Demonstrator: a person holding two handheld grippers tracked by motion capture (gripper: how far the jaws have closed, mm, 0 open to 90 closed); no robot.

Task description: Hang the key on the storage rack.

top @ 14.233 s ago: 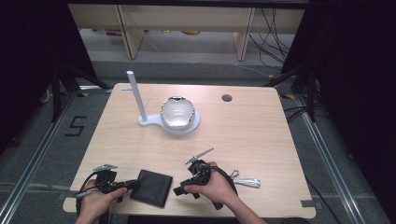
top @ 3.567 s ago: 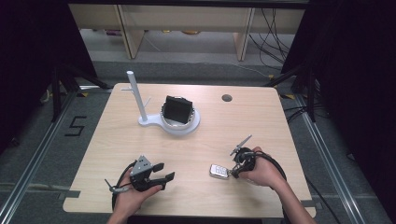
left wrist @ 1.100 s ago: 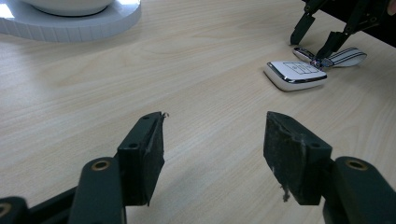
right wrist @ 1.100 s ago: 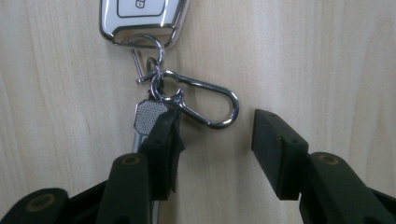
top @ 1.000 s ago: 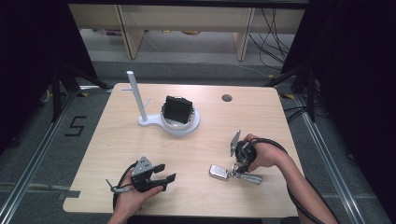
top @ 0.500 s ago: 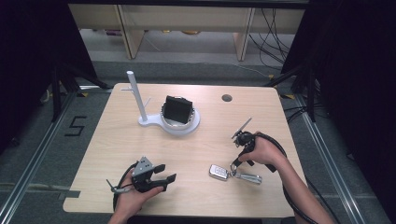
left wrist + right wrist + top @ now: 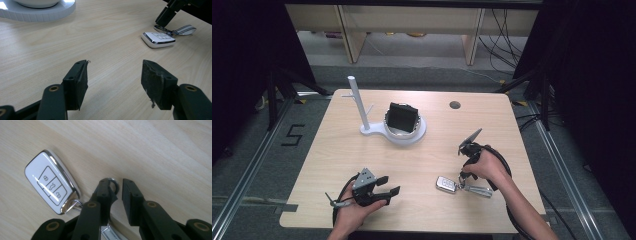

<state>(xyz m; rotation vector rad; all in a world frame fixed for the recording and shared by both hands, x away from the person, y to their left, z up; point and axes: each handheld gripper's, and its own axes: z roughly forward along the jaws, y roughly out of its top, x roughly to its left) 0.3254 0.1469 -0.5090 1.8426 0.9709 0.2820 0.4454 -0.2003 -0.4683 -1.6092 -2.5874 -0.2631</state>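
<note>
Step in hand: pickup of key fob [image 7: 446,184] — lies flat on tabletop [image 7: 432,150], front right, white face up. Right tongs [image 7: 117,185] just been closing over its key ring [image 7: 113,182]; gap remains, ring between jaws, not yet pinched. Left tongs [image 7: 113,75] spread, idle, nothing between. Next: finish squeeze on ring, then lift — thin metal, could slip.

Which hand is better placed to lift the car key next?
Right. The right gripper is down at the car key, its jaws just closing around the key ring. The left gripper rests apart, jaws open.
</note>
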